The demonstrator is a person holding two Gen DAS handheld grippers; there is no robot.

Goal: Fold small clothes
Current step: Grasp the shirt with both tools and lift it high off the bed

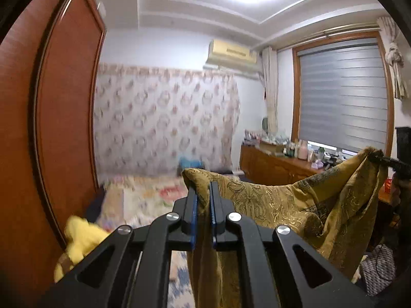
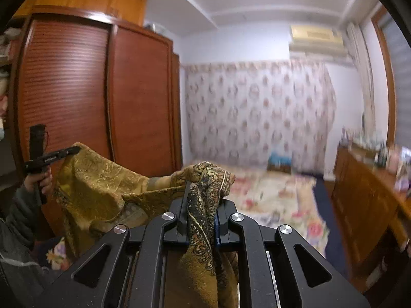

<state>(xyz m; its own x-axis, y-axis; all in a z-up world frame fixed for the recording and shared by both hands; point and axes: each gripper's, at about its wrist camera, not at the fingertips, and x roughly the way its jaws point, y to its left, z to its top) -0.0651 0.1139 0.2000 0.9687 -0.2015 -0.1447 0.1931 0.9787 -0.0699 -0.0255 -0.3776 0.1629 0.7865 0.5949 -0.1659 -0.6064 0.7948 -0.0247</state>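
Note:
A mustard-gold patterned cloth (image 1: 295, 205) hangs in the air, stretched between both grippers. My left gripper (image 1: 203, 192) is shut on one corner of it, and the cloth hangs down between the fingers. My right gripper (image 2: 203, 195) is shut on another bunched corner of the cloth (image 2: 102, 179). In the left wrist view the right gripper (image 1: 380, 157) shows at the far right, pinching the cloth's far corner. In the right wrist view the left gripper (image 2: 74, 150) shows at the left, held by a hand.
A bed with a floral cover (image 1: 143, 195) lies below and ahead. A red-brown wardrobe (image 2: 77, 89) stands at the left. A wooden dresser (image 1: 277, 164) with small items stands under the window. A yellow garment (image 1: 82, 238) lies at lower left.

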